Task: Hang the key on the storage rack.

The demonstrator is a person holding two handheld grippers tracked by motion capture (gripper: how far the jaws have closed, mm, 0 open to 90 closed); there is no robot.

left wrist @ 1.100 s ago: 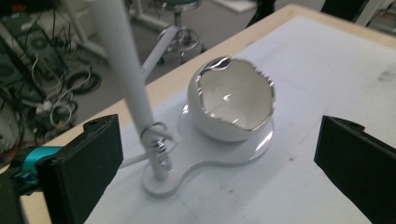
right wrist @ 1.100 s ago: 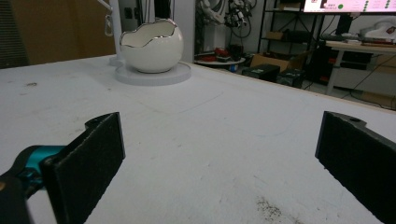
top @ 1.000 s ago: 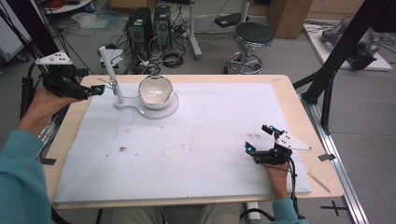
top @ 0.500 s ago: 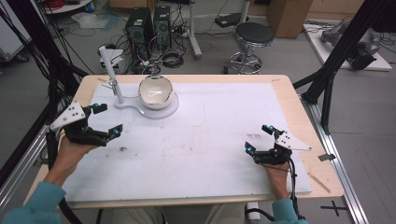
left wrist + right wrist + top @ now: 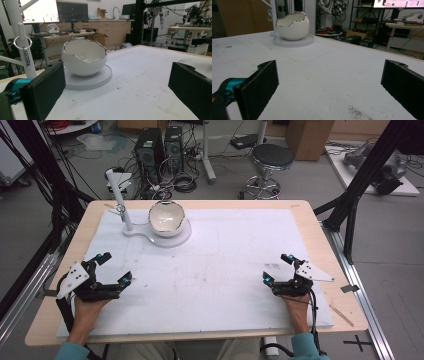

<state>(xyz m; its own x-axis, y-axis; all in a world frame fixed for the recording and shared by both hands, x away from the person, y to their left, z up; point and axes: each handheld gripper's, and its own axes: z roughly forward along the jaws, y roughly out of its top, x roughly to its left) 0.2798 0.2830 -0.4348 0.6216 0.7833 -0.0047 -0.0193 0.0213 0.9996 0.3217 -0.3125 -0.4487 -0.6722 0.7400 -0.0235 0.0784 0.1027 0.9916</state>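
Left gripper [image 5: 111, 270]: I'm holding it at about 8 o'clock on the surface [image 5: 225, 285], jaws spread wide and grasping nothing.
Right gripper [image 5: 278, 268]: I'm resting it at about 4 o'clock, jaws likewise released and empty.
Bowl [image 5: 166, 218]: an egg-shaped white bowl with a jagged silver rim is sitting upright on a round white base [image 5: 176, 236] at about 11 o'clock, well apart from both grippers.
Post [image 5: 120, 195]: a white stand is rising just left of the bowl, a metal ring [image 5: 22, 43] hanging on it.
Step in hand: I'm judging a reach toward the bowl; I should be coming in level with the left gripper, jaws straddling the shell, avoiding the post and thin rim.
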